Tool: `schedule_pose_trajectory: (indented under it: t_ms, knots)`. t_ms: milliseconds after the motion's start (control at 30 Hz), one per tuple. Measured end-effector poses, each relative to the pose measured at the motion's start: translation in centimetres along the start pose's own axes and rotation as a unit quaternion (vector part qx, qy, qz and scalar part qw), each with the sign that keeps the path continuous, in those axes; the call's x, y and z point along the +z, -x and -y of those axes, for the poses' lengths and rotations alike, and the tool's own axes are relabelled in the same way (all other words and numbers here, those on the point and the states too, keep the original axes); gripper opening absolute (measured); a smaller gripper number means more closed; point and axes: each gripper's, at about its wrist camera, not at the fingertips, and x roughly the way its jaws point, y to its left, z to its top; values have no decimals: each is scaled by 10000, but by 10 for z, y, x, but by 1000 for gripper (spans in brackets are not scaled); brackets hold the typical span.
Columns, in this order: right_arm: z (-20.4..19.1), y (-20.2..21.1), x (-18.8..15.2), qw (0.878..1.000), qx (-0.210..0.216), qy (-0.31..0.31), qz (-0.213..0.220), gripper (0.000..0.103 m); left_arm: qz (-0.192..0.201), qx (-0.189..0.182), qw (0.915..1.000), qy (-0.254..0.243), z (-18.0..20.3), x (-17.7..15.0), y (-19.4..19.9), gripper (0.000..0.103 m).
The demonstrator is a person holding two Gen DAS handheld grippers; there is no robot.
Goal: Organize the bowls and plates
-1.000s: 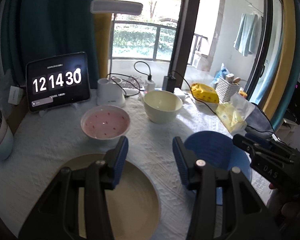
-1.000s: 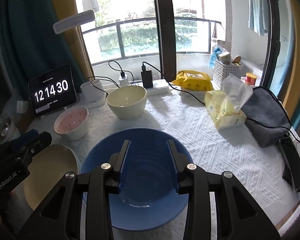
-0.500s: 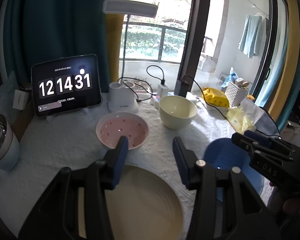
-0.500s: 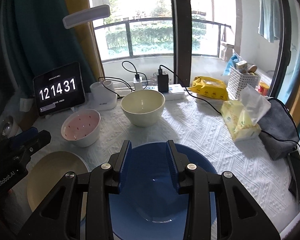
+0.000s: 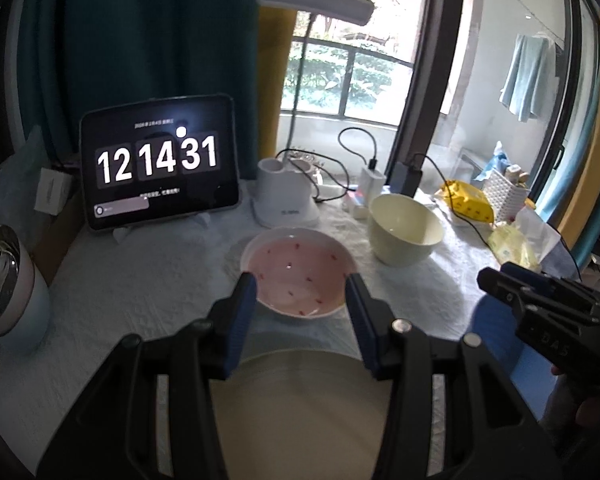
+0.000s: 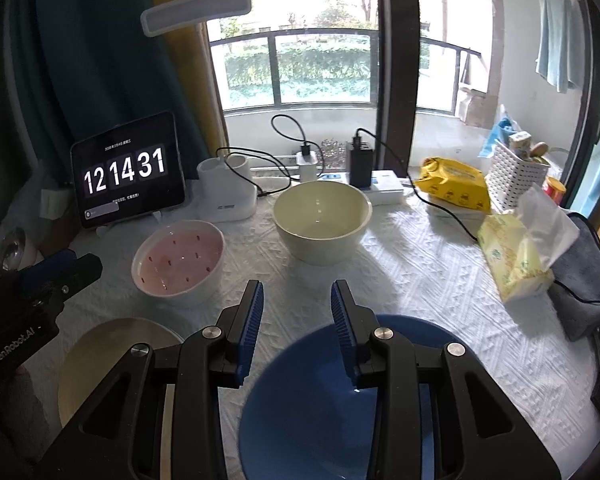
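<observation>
A pink bowl (image 5: 296, 272) (image 6: 180, 260) and a cream bowl (image 5: 404, 228) (image 6: 320, 216) stand on the white tablecloth. Nearer me lie a cream plate (image 5: 300, 400) (image 6: 112, 352) and a blue plate (image 5: 496, 332) (image 6: 312, 408). My left gripper (image 5: 300, 284) hovers open over the cream plate's far edge. Its fingertips frame the pink bowl's near rim without touching it. My right gripper (image 6: 297, 292) is open above the blue plate's far edge and points at the cream bowl. Each gripper shows at the side of the other's view, the right gripper (image 5: 540, 300) and the left gripper (image 6: 52, 276).
A tablet clock (image 5: 160, 164), a white lamp base (image 5: 284, 200) and chargers with cables (image 6: 360, 160) line the back. A tissue pack (image 6: 516, 256), grey cloth (image 6: 580, 280), yellow pack (image 6: 452, 184) and white basket (image 6: 516, 176) sit right. A mug (image 5: 8, 284) stands left.
Both grippers have moved forward toward the bowls. The plates have slid down to the bottom of the views and the bowls look nearer. The jaws have kept their width.
</observation>
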Motion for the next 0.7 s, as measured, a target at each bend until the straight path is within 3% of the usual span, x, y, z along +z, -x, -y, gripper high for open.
schedule_pose_trajectory:
  t_ms: [700]
  knots:
    - [-50, -59, 25, 9981, 265, 172, -537, 37, -508, 19, 9987, 8, -46, 9, -63, 48]
